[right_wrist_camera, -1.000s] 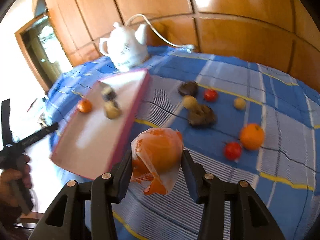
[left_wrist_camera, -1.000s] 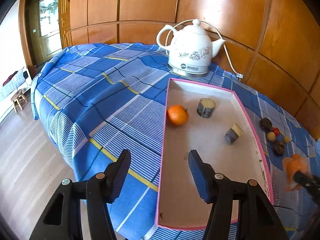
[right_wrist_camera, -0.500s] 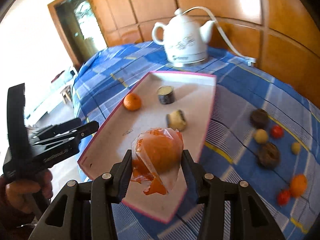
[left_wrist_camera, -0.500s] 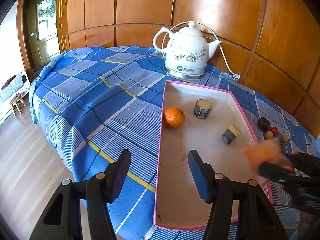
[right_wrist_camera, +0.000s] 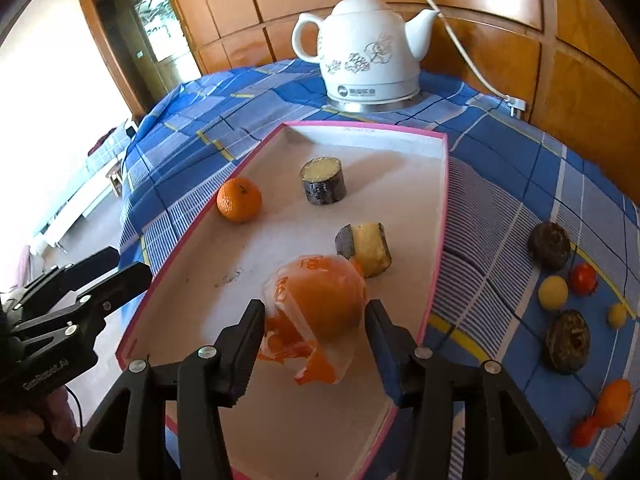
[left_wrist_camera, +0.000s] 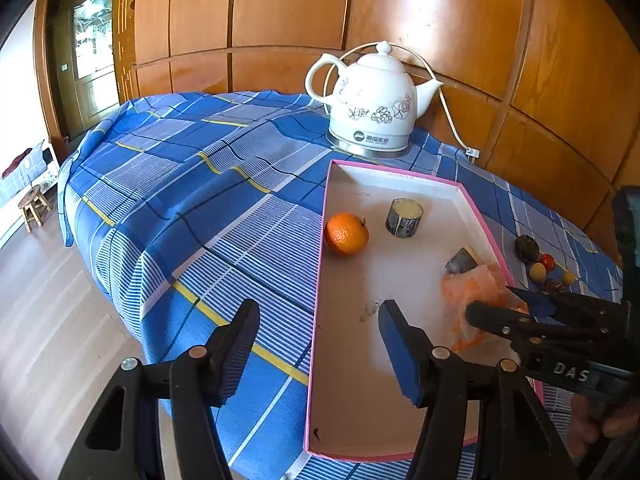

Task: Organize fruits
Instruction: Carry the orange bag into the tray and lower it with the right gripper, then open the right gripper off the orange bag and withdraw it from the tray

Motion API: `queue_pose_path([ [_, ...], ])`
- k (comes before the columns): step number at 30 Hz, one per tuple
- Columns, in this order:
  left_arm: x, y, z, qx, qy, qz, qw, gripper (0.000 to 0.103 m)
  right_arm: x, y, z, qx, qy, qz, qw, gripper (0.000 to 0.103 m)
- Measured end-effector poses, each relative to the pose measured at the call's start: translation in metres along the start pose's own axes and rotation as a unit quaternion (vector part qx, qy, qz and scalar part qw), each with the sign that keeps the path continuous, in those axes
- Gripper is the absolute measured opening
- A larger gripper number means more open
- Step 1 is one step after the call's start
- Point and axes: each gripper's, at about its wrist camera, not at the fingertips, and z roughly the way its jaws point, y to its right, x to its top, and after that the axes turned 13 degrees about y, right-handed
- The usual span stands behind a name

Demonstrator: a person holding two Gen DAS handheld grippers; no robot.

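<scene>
A pink-rimmed white tray (left_wrist_camera: 360, 380) (right_wrist_camera: 200, 320) lies on the blue checked cloth. It holds a bare mandarin (left_wrist_camera: 346, 234) (right_wrist_camera: 239, 200), a dark cylinder piece (left_wrist_camera: 404, 218) (right_wrist_camera: 323, 186) and a cut yellow piece (left_wrist_camera: 462, 260) (right_wrist_camera: 366, 248). A plastic-wrapped orange (right_wrist_camera: 324, 300) (left_wrist_camera: 472, 292) sits low over the tray's right side, between the jaws of my right gripper (right_wrist_camera: 314, 308) (left_wrist_camera: 490, 300). Those jaws are opening and the pads stand just beside the wrapper. My left gripper (left_wrist_camera: 318, 312) (right_wrist_camera: 128, 266) hovers over the tray's near left rim, its jaws opening with nothing between them.
A white kettle (left_wrist_camera: 374, 100) (right_wrist_camera: 366, 48) with a cord stands behind the tray against the wooden wall. Right of the tray, several loose fruits lie on the cloth: dark round ones (right_wrist_camera: 550, 246), a red tomato (right_wrist_camera: 583, 278), a yellow ball (right_wrist_camera: 553, 292), an orange (right_wrist_camera: 614, 402). The floor drops off at left.
My right gripper carried the wrapped orange leftwards from over the cloth to over the tray and lowered it; its jaws have widened slightly. The left gripper stayed in place.
</scene>
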Motion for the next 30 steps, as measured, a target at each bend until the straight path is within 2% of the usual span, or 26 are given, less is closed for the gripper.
queue_pose_path([
  [14, 0.005, 0.01, -0.011, -0.009, 0.019, 0.012, 0.9997, 0.067, -0.007, 0.007, -0.033, -0.018, 0.031, 0.034, 0.999, 0.052],
  [17, 0.006, 0.012, -0.016, -0.013, 0.024, 0.011, 0.9996, 0.071, -0.009, 0.005, -0.041, -0.025, 0.039, 0.031, 0.998, 0.052],
  [30, 0.007, 0.024, -0.026, -0.026, 0.036, 0.027, 0.9986, 0.071, -0.019, -0.007, -0.067, -0.063, 0.065, -0.002, 0.996, 0.052],
])
